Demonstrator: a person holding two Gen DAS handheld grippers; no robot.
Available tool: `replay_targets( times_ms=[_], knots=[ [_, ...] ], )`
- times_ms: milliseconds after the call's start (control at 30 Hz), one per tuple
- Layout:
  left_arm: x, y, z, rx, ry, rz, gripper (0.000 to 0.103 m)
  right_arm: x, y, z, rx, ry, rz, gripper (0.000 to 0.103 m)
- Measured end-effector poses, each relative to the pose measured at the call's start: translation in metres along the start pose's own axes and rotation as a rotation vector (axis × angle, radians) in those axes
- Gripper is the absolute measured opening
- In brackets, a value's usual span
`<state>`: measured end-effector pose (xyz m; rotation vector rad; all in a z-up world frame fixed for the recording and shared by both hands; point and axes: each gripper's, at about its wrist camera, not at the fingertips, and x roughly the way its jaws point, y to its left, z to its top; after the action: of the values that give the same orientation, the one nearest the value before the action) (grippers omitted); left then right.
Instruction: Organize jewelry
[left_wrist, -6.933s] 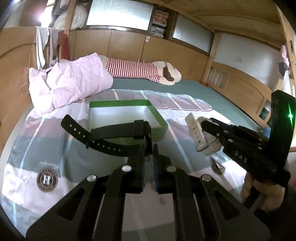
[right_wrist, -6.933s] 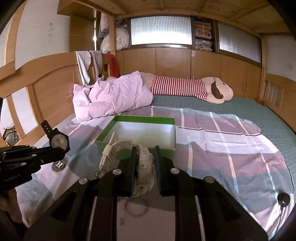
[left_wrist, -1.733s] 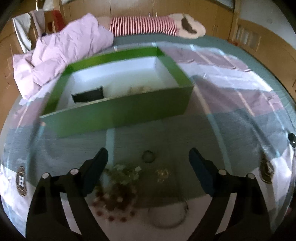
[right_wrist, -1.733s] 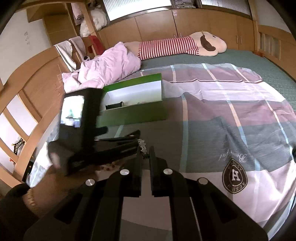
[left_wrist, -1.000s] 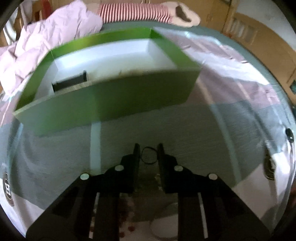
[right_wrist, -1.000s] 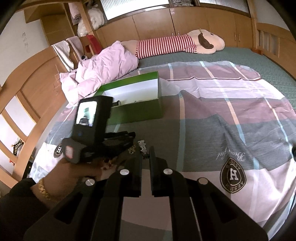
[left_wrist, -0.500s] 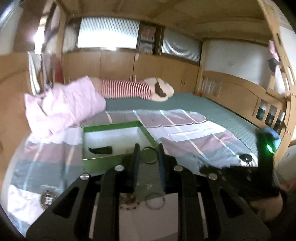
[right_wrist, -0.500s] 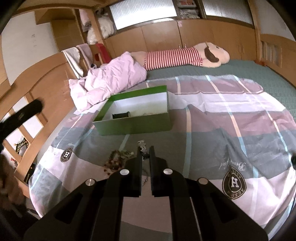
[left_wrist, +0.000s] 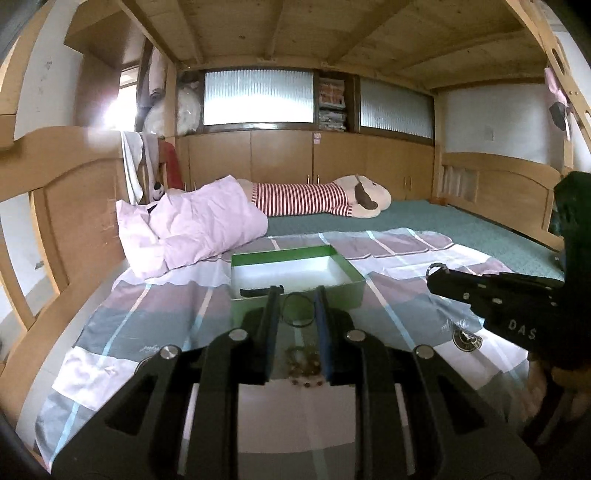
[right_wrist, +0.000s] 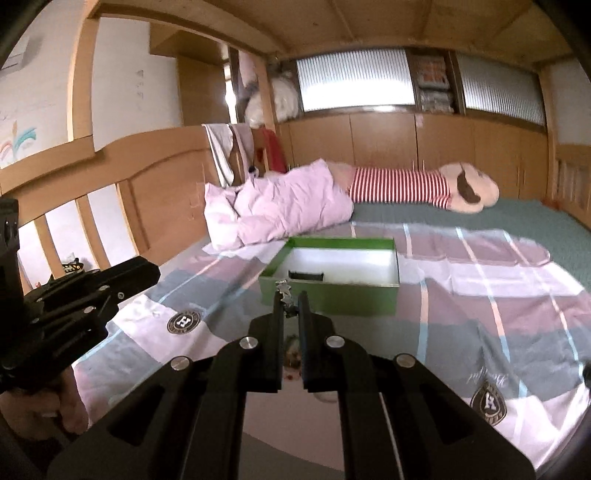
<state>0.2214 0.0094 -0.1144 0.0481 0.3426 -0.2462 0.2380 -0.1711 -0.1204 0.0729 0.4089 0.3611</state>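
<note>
Left gripper (left_wrist: 297, 308) closed on a thin dark ring (left_wrist: 298, 309), held up above the bedspread (left_wrist: 155, 314), near side of the green box (left_wrist: 332, 291). Right gripper (right_wrist: 291, 306) pinching a small sparkly silver piece (right_wrist: 285, 291), likewise just short of the box. Black watch (right_wrist: 306, 276) inside the box.

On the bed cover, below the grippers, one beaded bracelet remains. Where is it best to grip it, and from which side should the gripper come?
The beaded bracelet lies flat in a loose heap on the bed cover, so coming straight down from above looks best. Pinch across one strand of beads at the heap's edge, since a flat loop offers no raised side to grip. Both grippers already hold something, so one must be emptied first.
</note>
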Motion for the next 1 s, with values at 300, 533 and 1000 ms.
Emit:
replay_targets(
  times_ms=[300,533,1000],
  knots=[
    [-0.0089,-0.0054,0.0047,0.014,-0.042,-0.007,0.019,-0.0006,-0.0028,-0.0022,-0.012,-0.013,-0.022,0.007],
    [-0.0087,-0.0056,0.0053,0.017,-0.037,-0.010,0.019,0.0003,-0.0045,-0.0007,-0.009,-0.019,-0.027,0.007],
    [-0.0069,-0.0074,0.0074,0.021,-0.032,-0.013,0.019,0.0021,-0.0080,-0.0009,0.002,-0.013,-0.034,0.007]
  ],
)
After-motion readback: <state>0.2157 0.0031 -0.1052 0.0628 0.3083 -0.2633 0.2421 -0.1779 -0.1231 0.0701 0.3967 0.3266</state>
